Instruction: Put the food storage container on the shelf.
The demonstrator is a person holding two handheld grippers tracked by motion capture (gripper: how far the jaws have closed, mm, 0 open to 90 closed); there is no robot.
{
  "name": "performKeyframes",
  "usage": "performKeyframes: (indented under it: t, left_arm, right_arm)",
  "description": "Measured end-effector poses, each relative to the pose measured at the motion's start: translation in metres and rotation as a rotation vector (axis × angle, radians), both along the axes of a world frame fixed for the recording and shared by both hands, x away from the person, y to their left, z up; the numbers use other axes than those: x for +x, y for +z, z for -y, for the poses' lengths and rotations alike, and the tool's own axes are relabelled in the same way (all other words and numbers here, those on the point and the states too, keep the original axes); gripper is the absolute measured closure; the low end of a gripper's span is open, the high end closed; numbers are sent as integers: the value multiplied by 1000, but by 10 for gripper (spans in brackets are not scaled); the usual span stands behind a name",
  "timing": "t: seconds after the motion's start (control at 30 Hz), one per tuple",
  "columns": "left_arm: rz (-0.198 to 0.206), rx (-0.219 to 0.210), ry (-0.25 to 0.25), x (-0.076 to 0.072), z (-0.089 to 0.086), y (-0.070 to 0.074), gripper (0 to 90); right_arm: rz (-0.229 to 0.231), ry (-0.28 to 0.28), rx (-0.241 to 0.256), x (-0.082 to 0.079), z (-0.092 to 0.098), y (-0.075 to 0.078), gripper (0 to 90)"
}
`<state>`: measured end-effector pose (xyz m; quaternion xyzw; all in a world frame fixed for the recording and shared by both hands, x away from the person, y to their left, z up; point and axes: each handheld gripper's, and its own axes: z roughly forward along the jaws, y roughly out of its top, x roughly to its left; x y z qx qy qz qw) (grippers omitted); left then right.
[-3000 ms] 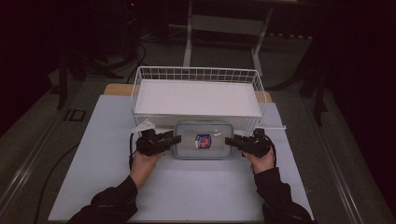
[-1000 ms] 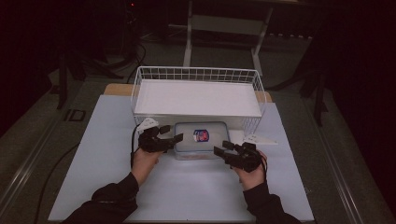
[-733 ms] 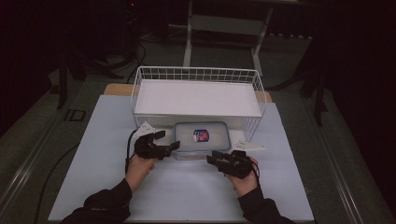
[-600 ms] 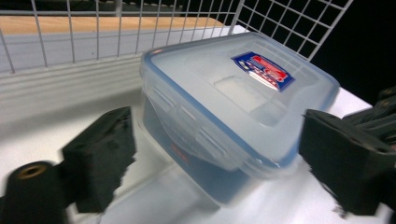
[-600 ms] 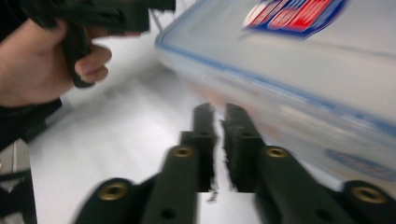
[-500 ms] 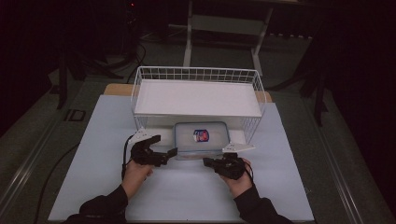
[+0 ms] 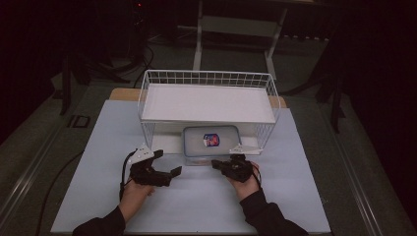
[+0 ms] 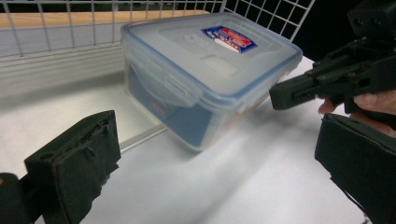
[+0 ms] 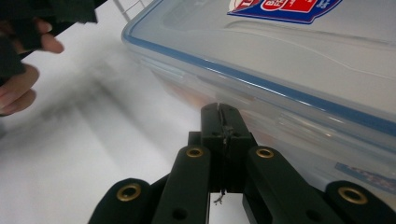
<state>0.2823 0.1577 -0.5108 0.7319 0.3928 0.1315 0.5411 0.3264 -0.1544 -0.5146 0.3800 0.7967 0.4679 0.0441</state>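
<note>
A clear plastic box with a blue-rimmed lid and a red-and-blue label [image 7: 211,141] [image 8: 205,70] [image 9: 289,51] lies under the white wire rack [image 7: 206,74], its front edge poking out. My left gripper [image 7: 168,162] [image 8: 215,172] stands open, left of and in front of the box, with nothing between its jaws. My right gripper [image 7: 215,163] [image 9: 223,116] is shut, empty, its tip just short of the box's front wall. The left gripper view also has the right gripper [image 8: 322,79] beside the box.
A white board [image 7: 206,103] lies across the rack above the box. Wire mesh [image 8: 93,18] closes the rack's sides and back. The rack stands on a pale blue mat [image 7: 196,206]; a wooden edge [image 7: 123,93] and dark floor lie beyond.
Both grippers have drawn back from the box's sides toward the person. The right one swung in front of the box and shut. The box now sits a little farther under the rack.
</note>
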Motion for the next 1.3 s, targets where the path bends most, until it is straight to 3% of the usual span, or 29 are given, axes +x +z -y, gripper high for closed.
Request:
performKeyframes:
  t: [0.2,0.57,0.93,1.13,1.3]
  left_arm:
    - [33,4,19,-1,-1,1,0]
    - [69,-6,8,-4,2,0,0]
    - [66,0,3,-3,3,-1,0]
    - [66,7,-3,-4,4,-1,0]
    - [75,1,-15,-5,5,2,0]
  right_arm:
    - [17,-19,0,12,-11,0,897]
    - [21,-69,5,40,-22,-1,897]
    - [27,-106,4,60,-21,0,897]
    - [21,-101,-1,62,-20,0,890]
    - [32,-65,5,53,-21,4,832]
